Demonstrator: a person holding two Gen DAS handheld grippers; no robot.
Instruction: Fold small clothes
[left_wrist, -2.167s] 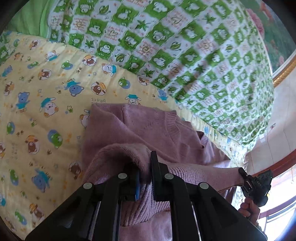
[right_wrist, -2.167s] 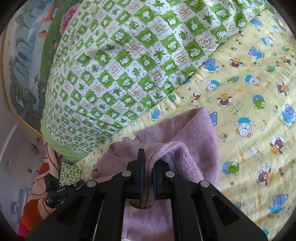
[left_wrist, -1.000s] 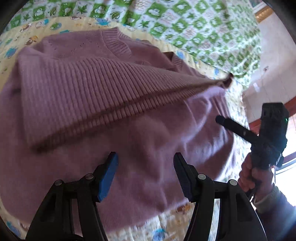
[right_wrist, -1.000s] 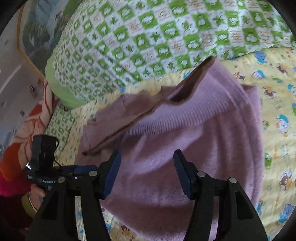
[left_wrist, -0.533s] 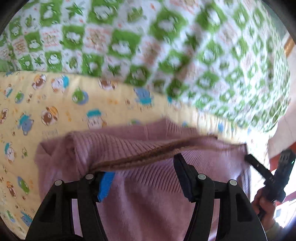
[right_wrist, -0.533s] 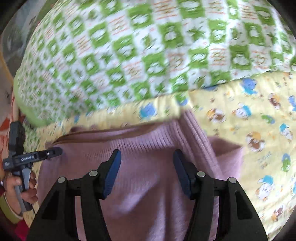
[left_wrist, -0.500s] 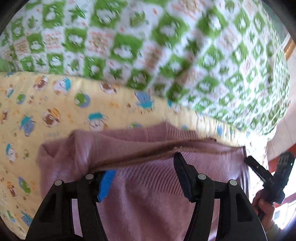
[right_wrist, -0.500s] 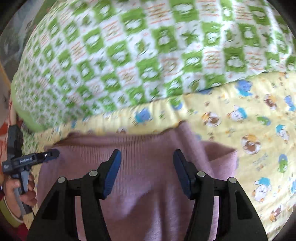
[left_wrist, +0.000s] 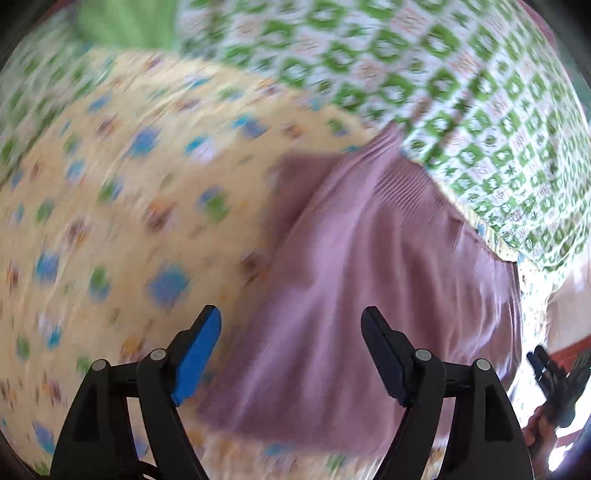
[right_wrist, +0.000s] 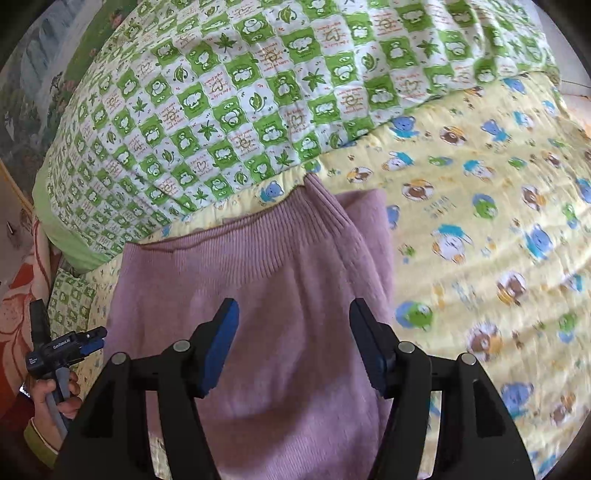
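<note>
Sweater (right_wrist: 280, 302), pinkish-purple knit, spread flat on the bed over a yellow sheet (right_wrist: 480, 206) printed with cartoon bears, ribbed edge turned toward a green-and-white checked quilt (right_wrist: 229, 92) that bulges just behind. Folded double, by the look of the layered edge on the right side in the right wrist view.

Left claw (left_wrist: 291, 354): jaws standing wide apart, just now opening further, nothing pinched between; blue pad on one finger, sweater and sheet lying below the gap. Not possible to tell whether the tips touch the cloth. Right claw (right_wrist: 293, 347): jaws also well apart, likewise just opening, gripping nothing, poised over the middle of the sweater with the knit filling the gap.

Writing: small white lettering on the side of the left claw's body as seen at the lower left of the right wrist view, too small to read with certainty. Small orange words in the white squares of the quilt, and "little bears" style text on the sheet, mirrored or blurred, not safely legible.

Left wrist view heavily smeared: sheet pattern reduced to coloured blobs, right claw (left_wrist: 554, 380) only a dark shape at the lower right edge, with part of a hand (left_wrist: 535, 435) under it. Lower edge of the sweater hidden behind the claw bodies in both views. Holding hand (right_wrist: 55, 397) and a yellow-green cuff cut off at the frame's edge.
</note>
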